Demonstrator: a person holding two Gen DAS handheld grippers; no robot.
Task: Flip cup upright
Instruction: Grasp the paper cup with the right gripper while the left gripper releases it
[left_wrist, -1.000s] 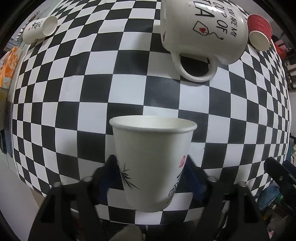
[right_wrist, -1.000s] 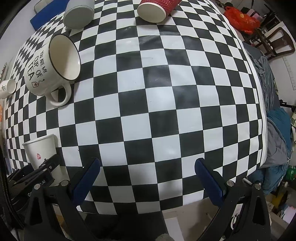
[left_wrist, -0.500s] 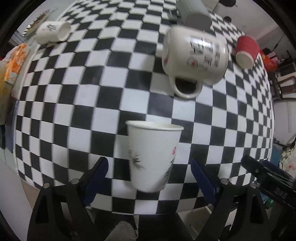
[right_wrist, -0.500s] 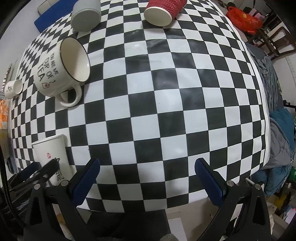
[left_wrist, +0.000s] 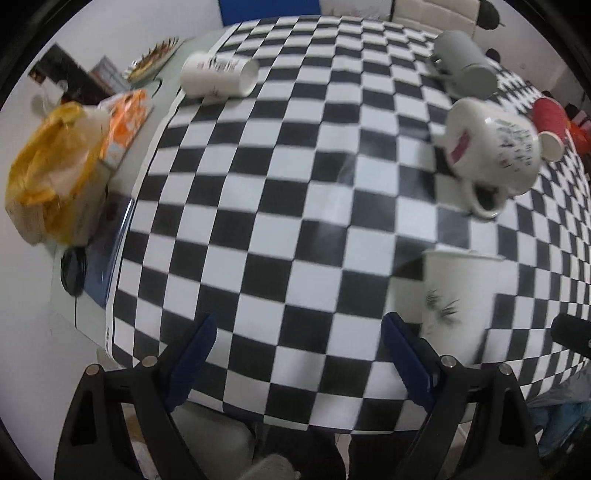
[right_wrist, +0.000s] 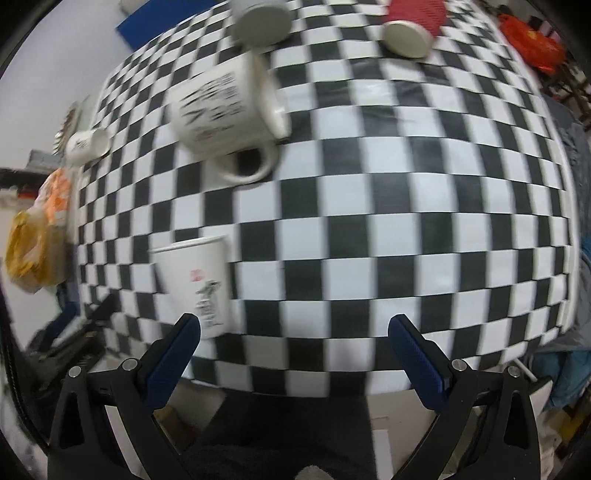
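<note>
The white paper cup (left_wrist: 458, 306) stands upright, mouth up, near the front edge of the checkered tablecloth (left_wrist: 295, 206); from the right wrist view it (right_wrist: 195, 280) sits just beyond the left fingertip, outside the gap. The left gripper (left_wrist: 295, 332) has its jaws spread wide with nothing between them, the cup just to the right of its right finger (left_wrist: 402, 347). The right gripper (right_wrist: 293, 328) is likewise spread apart and holds nothing. Behind the cup lies a big white mug (left_wrist: 491, 147) on its side, handle toward the front. Farther back lie a grey mug (left_wrist: 465, 66) and a red ribbed paper cup (left_wrist: 550, 125), both on their sides. Another white cup (left_wrist: 218, 75) lies on its side at the far left edge of the cloth. Off the cloth to the left sit a yellow bag (left_wrist: 51, 177) and an orange packet (left_wrist: 122, 122).
</note>
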